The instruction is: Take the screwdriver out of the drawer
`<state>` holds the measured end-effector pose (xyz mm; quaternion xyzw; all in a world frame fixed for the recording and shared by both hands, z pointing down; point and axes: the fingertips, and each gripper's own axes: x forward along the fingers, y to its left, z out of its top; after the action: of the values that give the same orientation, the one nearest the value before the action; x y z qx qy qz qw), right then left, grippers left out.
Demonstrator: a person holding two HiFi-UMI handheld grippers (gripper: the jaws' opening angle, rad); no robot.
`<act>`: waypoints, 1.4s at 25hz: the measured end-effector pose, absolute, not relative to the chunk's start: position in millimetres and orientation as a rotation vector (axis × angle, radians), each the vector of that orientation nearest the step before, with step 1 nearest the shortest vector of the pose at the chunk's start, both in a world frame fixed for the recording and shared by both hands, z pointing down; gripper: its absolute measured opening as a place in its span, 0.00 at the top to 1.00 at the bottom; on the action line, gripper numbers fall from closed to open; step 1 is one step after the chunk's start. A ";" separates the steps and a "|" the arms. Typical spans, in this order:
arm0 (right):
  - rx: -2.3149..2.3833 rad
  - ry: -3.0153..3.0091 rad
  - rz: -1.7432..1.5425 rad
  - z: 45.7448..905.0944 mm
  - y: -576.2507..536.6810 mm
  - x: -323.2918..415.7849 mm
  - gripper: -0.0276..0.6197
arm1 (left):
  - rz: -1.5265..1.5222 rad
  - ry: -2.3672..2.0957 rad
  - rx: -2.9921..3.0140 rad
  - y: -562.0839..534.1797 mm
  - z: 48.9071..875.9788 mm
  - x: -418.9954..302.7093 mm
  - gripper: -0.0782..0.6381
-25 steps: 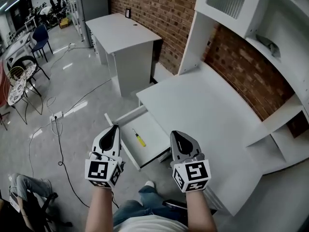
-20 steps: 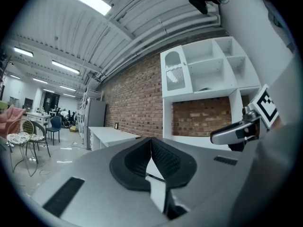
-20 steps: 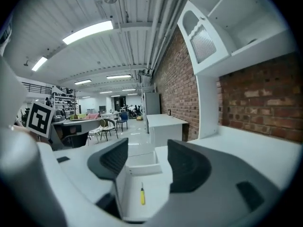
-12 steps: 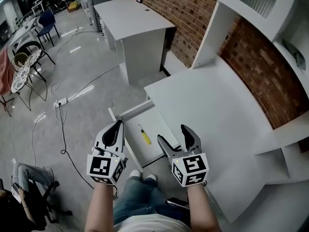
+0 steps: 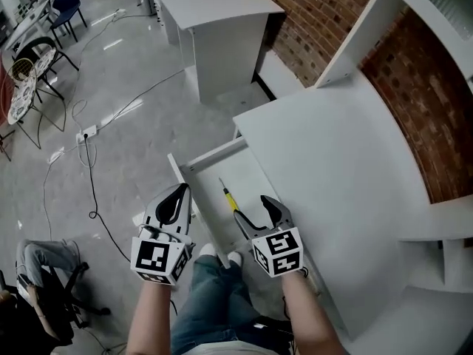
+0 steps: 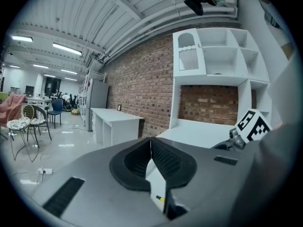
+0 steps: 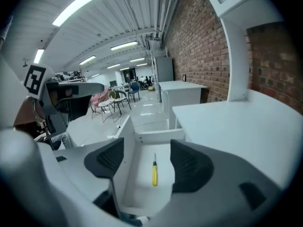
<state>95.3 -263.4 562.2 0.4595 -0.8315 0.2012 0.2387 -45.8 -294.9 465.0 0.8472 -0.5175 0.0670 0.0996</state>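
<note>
White desk (image 5: 332,168), brick wall (image 5: 318,6) upper right. Open drawer (image 5: 194,159) mid-frame, yellow screwdriver (image 5: 231,200) lying inside. Right gripper (image 5: 256,209) near it, jaws spread, closing, nothing pinched. Left gripper (image 5: 178,192) lower left, jaws pressed together.

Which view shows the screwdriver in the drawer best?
The right gripper view: the whole screwdriver lies in the drawer, framed by the right tongs, whose empty jaws are closing. The head view shows it small, beside those tongs. The left gripper view shows only a yellow sliver below shut left tongs.
</note>
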 end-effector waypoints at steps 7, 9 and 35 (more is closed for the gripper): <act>1.129 -2.113 0.688 672.6 -281.5 74.9 0.59 | 0.226 -1.490 2.460 -311.7 505.5 -63.3 0.87; 1.087 -2.058 0.720 705.0 -285.7 70.9 0.61 | 0.230 -1.473 2.455 -316.4 514.4 -64.8 0.87; 0.992 -1.827 0.722 789.0 -291.0 65.5 0.84 | 0.264 -1.430 2.433 -320.1 537.9 -74.6 0.87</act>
<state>65.5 -291.0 789.0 0.4017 -0.7401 0.2923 0.4532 -74.6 -320.1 537.9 0.8483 -0.4987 0.0921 0.1527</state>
